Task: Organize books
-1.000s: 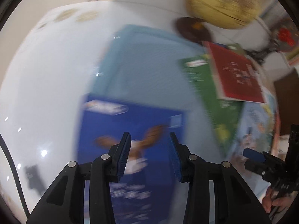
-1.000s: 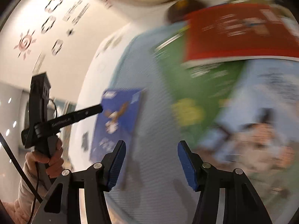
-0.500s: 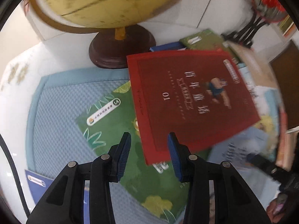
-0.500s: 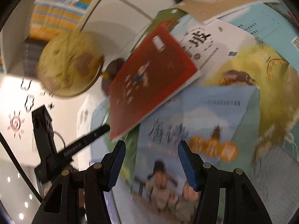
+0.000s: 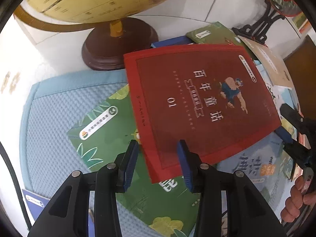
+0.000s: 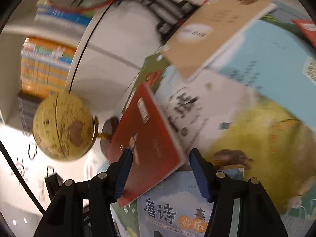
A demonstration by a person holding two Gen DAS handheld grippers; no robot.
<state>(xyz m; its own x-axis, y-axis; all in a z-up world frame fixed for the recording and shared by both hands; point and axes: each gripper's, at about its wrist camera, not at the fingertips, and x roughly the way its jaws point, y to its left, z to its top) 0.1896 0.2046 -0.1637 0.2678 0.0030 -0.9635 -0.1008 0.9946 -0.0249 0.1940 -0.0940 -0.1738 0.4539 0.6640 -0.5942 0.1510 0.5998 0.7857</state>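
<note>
A yellow globe [image 5: 94, 0] stands at the back of the white worktop [image 5: 15, 59], beside a blue mat [image 5: 49, 106]. On the mat a green book [image 5: 106, 138] lies under a red book [image 5: 197, 106], among others. The left tongs [image 5: 157, 163] hang open over the red book's near corner. The right tongs [image 6: 160, 174] are opening, empty, over its other corner.

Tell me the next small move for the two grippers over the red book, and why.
Probably ease the left gripper down onto the near corner of the red paperback book. That book lies topmost, over the green leaf-patterned book, its corner between open jaws. The right gripper, jaws opening, frames the opposite corner.
</note>
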